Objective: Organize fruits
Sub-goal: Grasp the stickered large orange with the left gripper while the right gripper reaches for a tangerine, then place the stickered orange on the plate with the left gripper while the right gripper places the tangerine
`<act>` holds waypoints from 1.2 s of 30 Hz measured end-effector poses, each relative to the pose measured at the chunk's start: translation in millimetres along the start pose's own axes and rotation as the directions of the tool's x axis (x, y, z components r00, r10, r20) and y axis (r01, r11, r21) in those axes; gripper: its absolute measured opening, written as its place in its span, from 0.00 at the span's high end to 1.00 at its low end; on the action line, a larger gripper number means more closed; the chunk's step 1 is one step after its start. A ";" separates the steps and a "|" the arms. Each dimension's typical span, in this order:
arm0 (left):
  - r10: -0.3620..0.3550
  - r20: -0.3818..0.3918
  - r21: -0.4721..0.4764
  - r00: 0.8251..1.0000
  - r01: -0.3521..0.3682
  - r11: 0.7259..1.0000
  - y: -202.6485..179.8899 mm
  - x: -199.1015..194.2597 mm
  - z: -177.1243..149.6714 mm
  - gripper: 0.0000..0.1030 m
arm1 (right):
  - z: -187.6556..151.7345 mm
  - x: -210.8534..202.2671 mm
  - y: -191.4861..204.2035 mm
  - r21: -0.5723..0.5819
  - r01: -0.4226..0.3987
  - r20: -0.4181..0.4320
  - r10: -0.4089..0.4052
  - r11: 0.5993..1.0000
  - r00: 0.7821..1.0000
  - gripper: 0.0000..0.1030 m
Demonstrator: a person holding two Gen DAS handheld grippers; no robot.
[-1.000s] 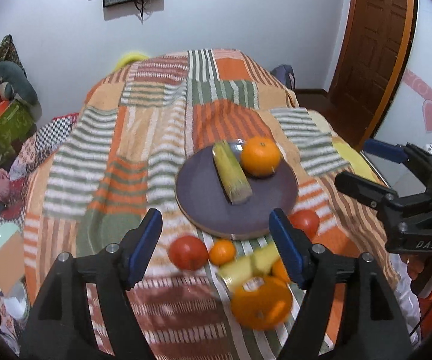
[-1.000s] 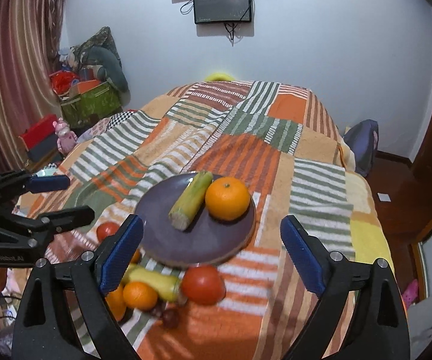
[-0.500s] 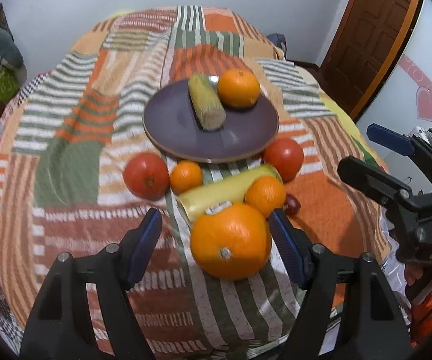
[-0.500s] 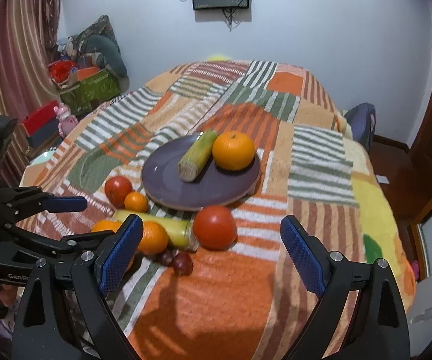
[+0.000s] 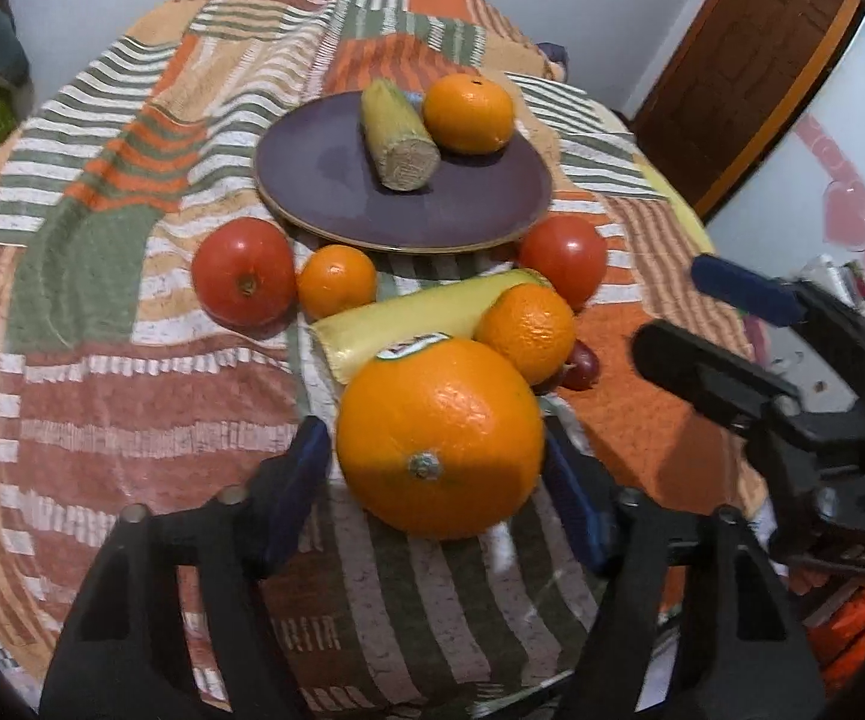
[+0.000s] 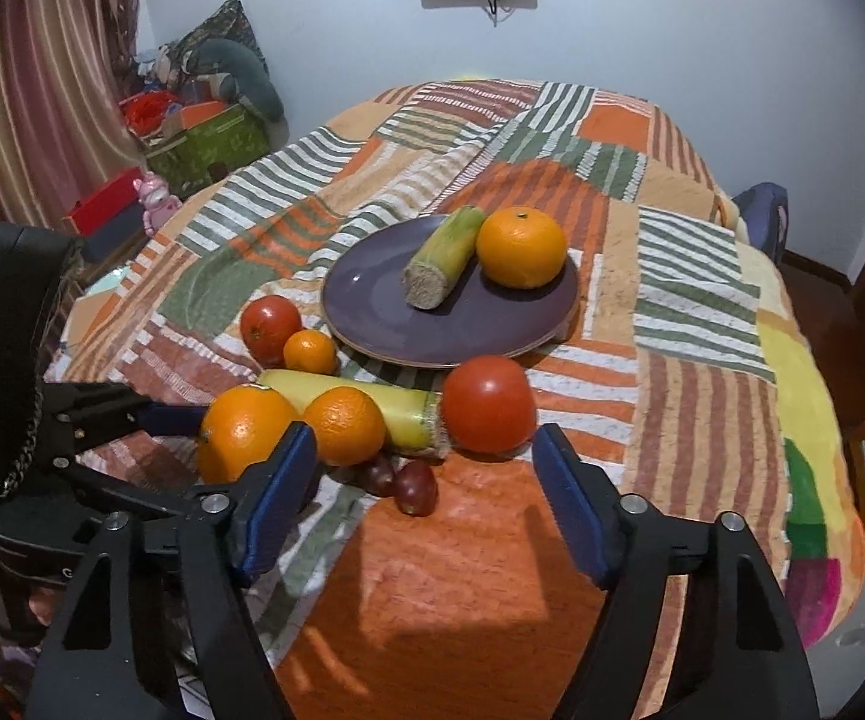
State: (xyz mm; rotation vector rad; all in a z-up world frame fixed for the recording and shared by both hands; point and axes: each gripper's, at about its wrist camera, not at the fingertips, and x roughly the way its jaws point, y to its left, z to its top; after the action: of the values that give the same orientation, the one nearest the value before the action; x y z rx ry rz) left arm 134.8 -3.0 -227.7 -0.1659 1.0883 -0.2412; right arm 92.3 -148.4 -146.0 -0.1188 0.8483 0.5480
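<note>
Orange fruits: 4; tomatoes: 2; corn: 2.

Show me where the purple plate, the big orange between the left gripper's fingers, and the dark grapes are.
purple plate [image 6: 372,306], right wrist view, bare left part of its surface.
big orange [image 5: 439,438], left wrist view, middle of its peel.
dark grapes [image 6: 416,487], right wrist view, the nearest grape's skin.

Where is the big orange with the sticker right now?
In the left wrist view the big orange sits on the bedspread between the open left hand-held gripper fingers, touching the yellow squash behind it.
</note>
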 end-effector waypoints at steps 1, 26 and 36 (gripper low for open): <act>0.000 0.002 -0.002 1.000 0.000 1.000 0.3 -1.1 0.1 0.37 | 0.5 0.5 -0.2 0.006 -0.010 -0.002 0.010 1.000 1.000 0.32; 0.111 0.085 -0.101 0.990 -0.102 0.990 56.7 -45.5 -9.0 0.37 | 0.3 48.3 35.7 -0.088 -0.089 -0.137 0.076 0.992 0.988 0.56; 0.111 0.097 -0.087 0.989 -0.103 0.991 51.7 -46.4 -3.2 0.37 | 2.2 44.8 38.2 -0.115 -0.101 -0.124 0.086 0.988 0.988 0.67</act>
State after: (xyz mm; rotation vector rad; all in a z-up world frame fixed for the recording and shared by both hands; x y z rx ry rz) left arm 117.3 59.4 -202.5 -0.1907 1.0030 -0.0908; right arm 98.4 -96.6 -173.3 -0.2246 0.9402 0.6861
